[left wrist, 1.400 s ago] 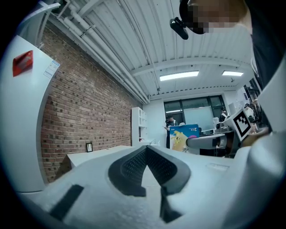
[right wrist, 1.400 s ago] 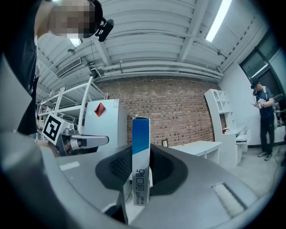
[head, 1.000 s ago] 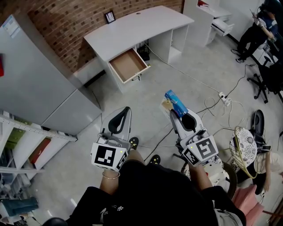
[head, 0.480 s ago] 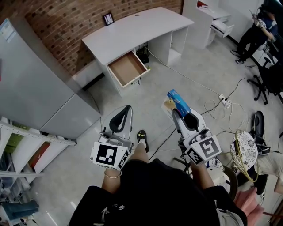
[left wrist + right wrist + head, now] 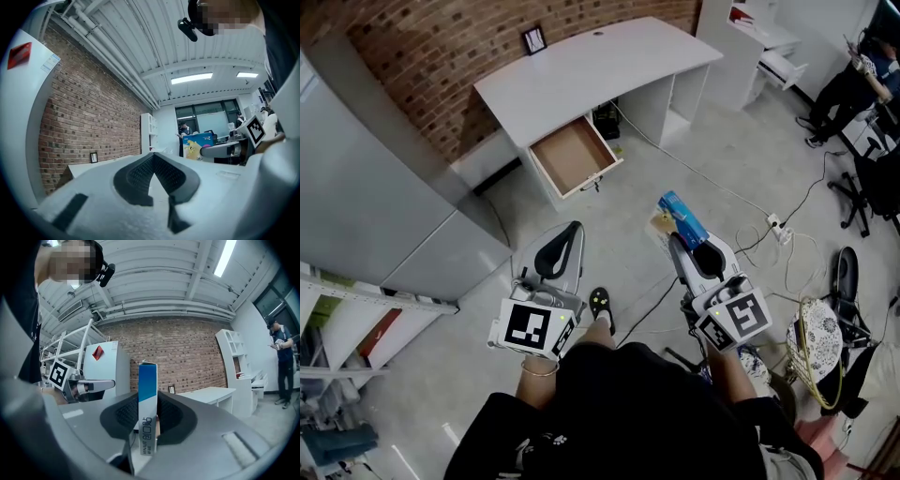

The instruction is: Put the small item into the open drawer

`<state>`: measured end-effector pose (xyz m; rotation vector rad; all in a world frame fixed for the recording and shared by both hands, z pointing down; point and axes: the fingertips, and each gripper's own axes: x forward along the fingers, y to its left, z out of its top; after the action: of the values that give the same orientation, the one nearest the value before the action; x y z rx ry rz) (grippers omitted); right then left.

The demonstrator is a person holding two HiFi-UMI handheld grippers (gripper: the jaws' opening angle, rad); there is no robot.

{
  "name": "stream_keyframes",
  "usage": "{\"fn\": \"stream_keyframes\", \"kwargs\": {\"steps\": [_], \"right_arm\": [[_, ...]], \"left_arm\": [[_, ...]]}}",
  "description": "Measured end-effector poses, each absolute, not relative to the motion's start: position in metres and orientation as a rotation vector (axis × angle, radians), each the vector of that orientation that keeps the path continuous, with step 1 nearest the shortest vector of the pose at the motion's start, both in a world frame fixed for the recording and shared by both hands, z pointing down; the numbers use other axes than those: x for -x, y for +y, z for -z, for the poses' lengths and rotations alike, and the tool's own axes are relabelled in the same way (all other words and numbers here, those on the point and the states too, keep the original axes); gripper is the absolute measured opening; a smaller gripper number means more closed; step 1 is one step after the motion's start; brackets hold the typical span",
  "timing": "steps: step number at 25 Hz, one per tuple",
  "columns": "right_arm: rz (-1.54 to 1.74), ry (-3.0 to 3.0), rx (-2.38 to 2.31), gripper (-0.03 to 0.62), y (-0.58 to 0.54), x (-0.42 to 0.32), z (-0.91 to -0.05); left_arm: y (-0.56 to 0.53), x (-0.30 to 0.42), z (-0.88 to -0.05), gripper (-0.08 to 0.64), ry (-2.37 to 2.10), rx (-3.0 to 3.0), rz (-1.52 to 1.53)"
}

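The open drawer (image 5: 575, 156), bare wood inside, sticks out of the white desk (image 5: 591, 67) by the brick wall, well ahead of both grippers. A small blue and white box (image 5: 680, 217) stands between the jaws of my right gripper (image 5: 677, 231), which is shut on it. In the right gripper view the box (image 5: 146, 408) stands upright between the dark pads, with the desk (image 5: 211, 393) far behind. My left gripper (image 5: 560, 251) is held level to the left, its pads together on nothing. The left gripper view shows its pads (image 5: 136, 176) meeting at the tip.
A grey cabinet (image 5: 384, 187) stands on the left, with metal shelving (image 5: 337, 309) below it. Cables and a power strip (image 5: 778, 228) lie on the floor to the right. A white shelf unit (image 5: 750, 42), office chairs and a person (image 5: 853, 84) are at the far right.
The desk and drawer have slid slightly lower in the head view as the person steps forward. Both grippers keep their pose and the box stays in the right one.
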<state>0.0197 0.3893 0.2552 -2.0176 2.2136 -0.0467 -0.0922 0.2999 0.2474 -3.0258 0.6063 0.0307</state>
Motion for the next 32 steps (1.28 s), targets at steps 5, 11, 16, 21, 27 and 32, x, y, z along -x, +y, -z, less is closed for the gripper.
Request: {"fn": "stream_keyframes", "kwargs": {"steps": [5, 11, 16, 21, 27, 32], "right_arm": [[0.065, 2.232, 2.004, 0.084, 0.362, -0.028, -0.261], [0.080, 2.282, 1.995, 0.084, 0.327, -0.032, -0.268], [0.097, 2.308, 1.955, 0.084, 0.292, -0.032, -0.272], [0.115, 2.337, 1.931, 0.084, 0.252, -0.033, -0.271], [0.114, 2.350, 1.962, 0.084, 0.209, -0.041, -0.270], [0.116, 2.359, 2.002, 0.084, 0.175, -0.045, -0.267]], "left_arm": [[0.275, 0.085, -0.256, -0.002, 0.632, 3.035, -0.017], [0.244, 0.082, -0.266, -0.003, 0.668, 3.041, 0.016], [0.214, 0.083, -0.272, -0.002, 0.705, 3.069, -0.003], [0.176, 0.083, -0.272, -0.002, 0.741, 3.067, 0.004], [0.133, 0.080, -0.271, -0.002, 0.759, 3.070, -0.015], [0.098, 0.074, -0.265, -0.002, 0.738, 3.078, -0.031]]}}
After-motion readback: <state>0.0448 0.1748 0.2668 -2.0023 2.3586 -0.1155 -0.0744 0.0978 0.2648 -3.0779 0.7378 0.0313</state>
